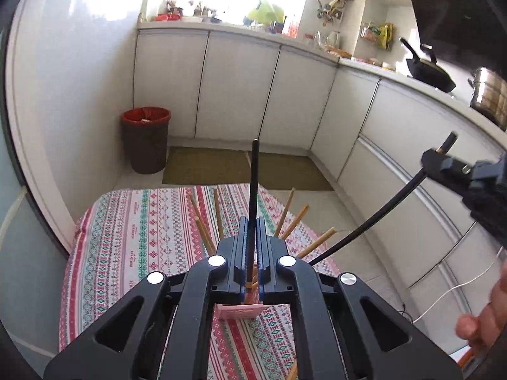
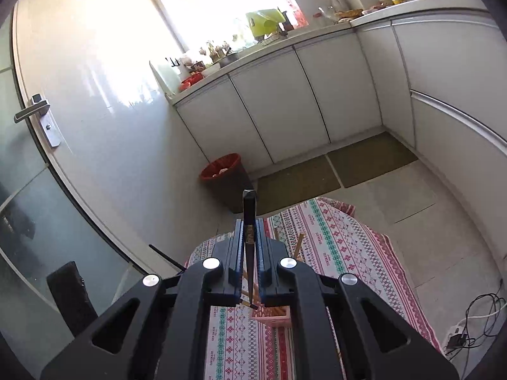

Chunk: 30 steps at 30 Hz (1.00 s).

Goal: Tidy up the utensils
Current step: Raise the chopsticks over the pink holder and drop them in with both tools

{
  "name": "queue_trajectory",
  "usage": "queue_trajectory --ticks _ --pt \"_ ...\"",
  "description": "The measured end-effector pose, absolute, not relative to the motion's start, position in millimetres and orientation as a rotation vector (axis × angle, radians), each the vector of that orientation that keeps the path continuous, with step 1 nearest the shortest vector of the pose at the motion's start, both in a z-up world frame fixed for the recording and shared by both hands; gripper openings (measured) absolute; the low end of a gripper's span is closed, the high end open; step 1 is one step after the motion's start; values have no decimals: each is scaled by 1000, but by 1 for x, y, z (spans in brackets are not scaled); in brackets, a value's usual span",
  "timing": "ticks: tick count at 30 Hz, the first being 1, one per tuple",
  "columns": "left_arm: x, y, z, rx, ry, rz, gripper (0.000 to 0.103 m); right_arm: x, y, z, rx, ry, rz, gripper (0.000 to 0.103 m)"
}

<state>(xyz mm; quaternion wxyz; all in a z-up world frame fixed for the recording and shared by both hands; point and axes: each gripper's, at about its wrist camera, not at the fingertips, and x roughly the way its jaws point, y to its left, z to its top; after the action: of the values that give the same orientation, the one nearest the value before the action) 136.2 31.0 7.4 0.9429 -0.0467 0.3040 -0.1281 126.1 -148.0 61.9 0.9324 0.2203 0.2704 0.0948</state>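
Observation:
My left gripper [image 1: 252, 221] is shut on a black chopstick [image 1: 254, 183] that stands up between its jaws. Under it a pink holder [image 1: 239, 312] rests on the patterned tablecloth [image 1: 126, 237], with several wooden chopsticks [image 1: 285, 212] fanning out of it. At the right edge my right gripper [image 1: 443, 164] grips a second black chopstick [image 1: 374, 218] that slants down toward the holder. In the right wrist view my right gripper [image 2: 249, 221] is shut on that black chopstick [image 2: 249, 209], above the pink holder [image 2: 274, 315]. A thin black stick [image 2: 164, 256] pokes in from the left.
A red-lined waste bin [image 1: 145, 139] and two floor mats [image 1: 206, 164] lie beyond the table, ringed by white cabinets [image 1: 237, 88]. A wok [image 1: 427, 69] and a steel pot [image 1: 488, 95] sit on the counter. Cables [image 2: 469, 326] trail on the floor. A person's fingers [image 1: 475, 326] show at right.

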Motion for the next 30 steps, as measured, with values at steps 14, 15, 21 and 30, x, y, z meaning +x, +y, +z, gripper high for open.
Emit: queue_trajectory --ticks 14,15,21,30 --pt "115 71 27 -221 517 -208 7 143 -133 43 408 578 148 7" --pt "115 72 26 -222 519 -205 7 144 -130 42 399 579 145 7" --pt "119 80 24 -229 538 -177 10 167 -104 19 366 627 165 10" --pt "112 81 28 -231 534 -182 15 149 -102 29 304 593 146 10"
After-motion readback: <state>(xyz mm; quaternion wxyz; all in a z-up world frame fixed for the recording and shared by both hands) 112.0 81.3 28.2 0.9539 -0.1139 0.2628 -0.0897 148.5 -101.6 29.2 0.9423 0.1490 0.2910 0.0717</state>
